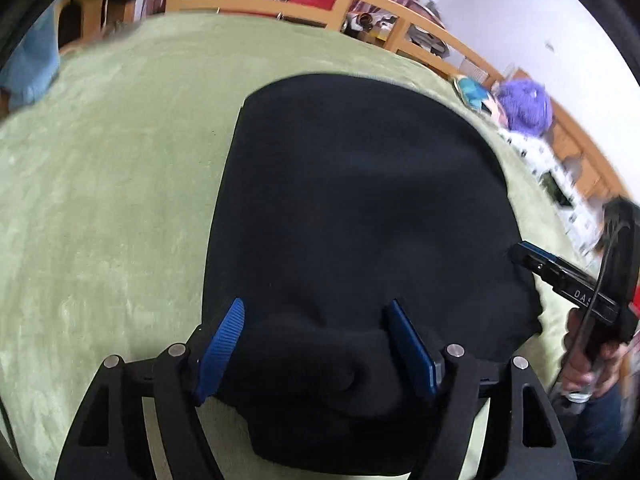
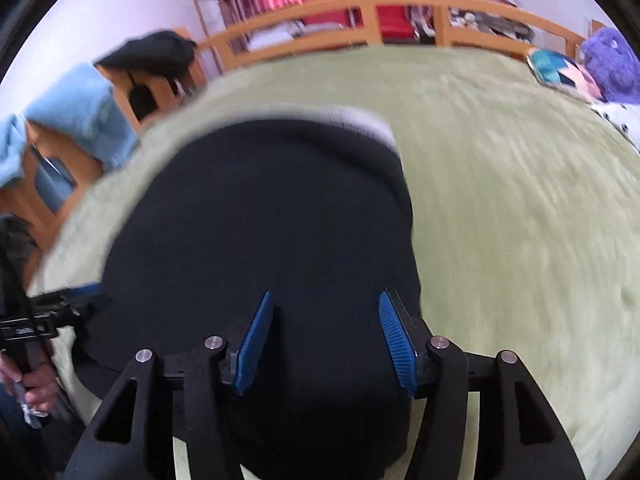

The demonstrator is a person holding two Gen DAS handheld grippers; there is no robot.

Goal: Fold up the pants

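The black pants [image 1: 360, 208] lie on the green blanket [image 1: 100, 200] of the bed as a folded, roughly rectangular dark stack, long side running away from the person, near end bunched into a soft roll. The left gripper [image 1: 316, 348] hangs over that near end with its blue fingers [image 1: 222, 344] spread apart, cloth lying between and below them but nothing pinched. The right gripper [image 2: 326, 340] sits over the right part of the same stack, fingers [image 2: 394, 340] likewise apart and gripping nothing; in the left view its tip reaches the right edge of the fabric. Risks, as judgement: the near roll looks thick and uneven, so a closing pinch may catch only the top layer and peel the stack open when lifted. The fabric is uniformly black and layer edges are hard to read, so a grip could land off the intended edge. If the two hands lift unequally, the fold could skew or the loose right corner drag across the blanket. The fuzzy blanket may snag or rise with the cloth. The right view is blurred, so the far edge of the stack cannot be judged well. A pale strip shows along it; what it is I cannot tell.
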